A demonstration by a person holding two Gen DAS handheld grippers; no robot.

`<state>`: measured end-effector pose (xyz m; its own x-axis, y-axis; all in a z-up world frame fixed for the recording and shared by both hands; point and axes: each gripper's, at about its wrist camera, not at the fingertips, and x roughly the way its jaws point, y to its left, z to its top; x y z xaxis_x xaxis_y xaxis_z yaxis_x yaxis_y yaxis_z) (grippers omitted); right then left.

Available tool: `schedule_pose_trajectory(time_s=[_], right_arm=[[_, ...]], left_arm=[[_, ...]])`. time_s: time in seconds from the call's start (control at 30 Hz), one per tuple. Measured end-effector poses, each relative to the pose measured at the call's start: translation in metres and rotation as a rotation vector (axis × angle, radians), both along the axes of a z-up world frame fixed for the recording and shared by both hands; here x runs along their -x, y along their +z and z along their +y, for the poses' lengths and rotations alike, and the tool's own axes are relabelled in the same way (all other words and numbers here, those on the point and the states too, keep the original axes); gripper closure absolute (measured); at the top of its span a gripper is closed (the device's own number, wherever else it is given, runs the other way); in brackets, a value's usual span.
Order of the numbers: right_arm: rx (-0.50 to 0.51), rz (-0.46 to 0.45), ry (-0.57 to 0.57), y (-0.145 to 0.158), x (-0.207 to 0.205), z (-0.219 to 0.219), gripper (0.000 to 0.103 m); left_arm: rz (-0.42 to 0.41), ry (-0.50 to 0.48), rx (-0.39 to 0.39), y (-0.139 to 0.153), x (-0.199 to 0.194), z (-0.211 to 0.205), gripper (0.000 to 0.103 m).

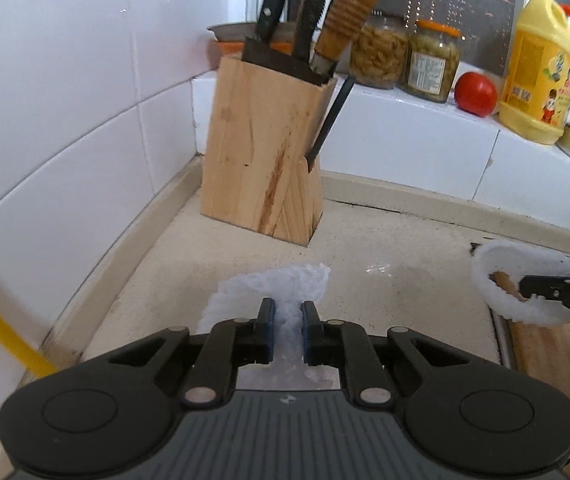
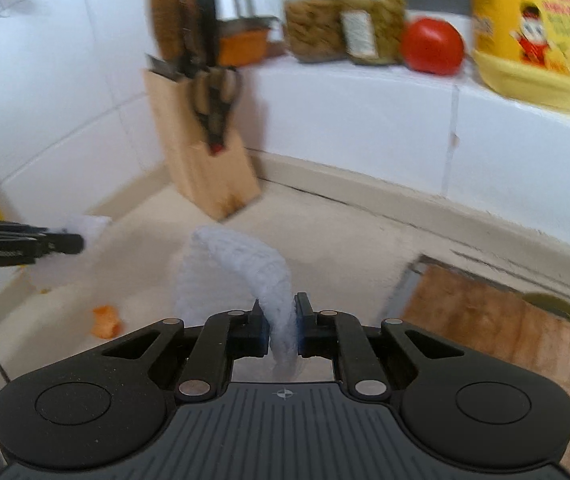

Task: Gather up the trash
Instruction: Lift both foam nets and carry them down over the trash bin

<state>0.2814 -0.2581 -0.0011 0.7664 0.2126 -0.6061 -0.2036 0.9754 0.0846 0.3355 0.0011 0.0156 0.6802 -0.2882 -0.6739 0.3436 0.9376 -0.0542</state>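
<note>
Fingers [image 1: 266, 322] of both grippers are clamped on white foam net sleeves [image 1: 285, 292] held near the wooden knife block [image 1: 263, 152]

Knife block [image 1: 263, 148] (cornered), jars [image 1: 405, 56] on ledge [image 1: 405, 128]

right tongs [image 2: 279, 322] pinching white foam net [image 2: 245, 264]

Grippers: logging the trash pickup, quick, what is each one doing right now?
Left gripper: closed on a white foam net sleeve.
Right gripper: closed on another white foam net.
</note>
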Motion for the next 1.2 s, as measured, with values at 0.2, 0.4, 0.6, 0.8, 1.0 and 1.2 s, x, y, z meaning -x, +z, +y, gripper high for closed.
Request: schedule_pose_trajectory(time_s=[0.2, 0.4, 0.6, 0.8, 1.0, 1.2], right_arm=[[-0.015, -0.017, 0.094, 0.011, 0.013, 0.036, 0.086], [-0.011, -0.019, 0.217, 0.016, 0.025, 0.084, 0.086], [-0.011, -0.014, 0.315, 0.016, 0.037, 0.128, 0.086], [-0.004, -0.014, 0.396, 0.016, 0.056, 0.164, 0.086], [0.001, -0.009, 0.478, 0.014, 0.077, 0.201, 0.086], [0.006, 0.002, 0.561, 0.012, 0.097, 0.236, 0.086]], left_arm=[[-0.036, 0.043, -0.012, 0.009, 0.035, 0.022, 0.093], [-0.034, 0.117, -0.037, 0.008, 0.066, 0.052, 0.093], [-0.037, 0.193, -0.038, 0.01, 0.096, 0.083, 0.093], [-0.051, 0.258, -0.038, 0.015, 0.126, 0.108, 0.093], [-0.055, 0.324, -0.046, 0.016, 0.157, 0.133, 0.093], [-0.057, 0.399, -0.05, 0.016, 0.19, 0.158, 0.093]])
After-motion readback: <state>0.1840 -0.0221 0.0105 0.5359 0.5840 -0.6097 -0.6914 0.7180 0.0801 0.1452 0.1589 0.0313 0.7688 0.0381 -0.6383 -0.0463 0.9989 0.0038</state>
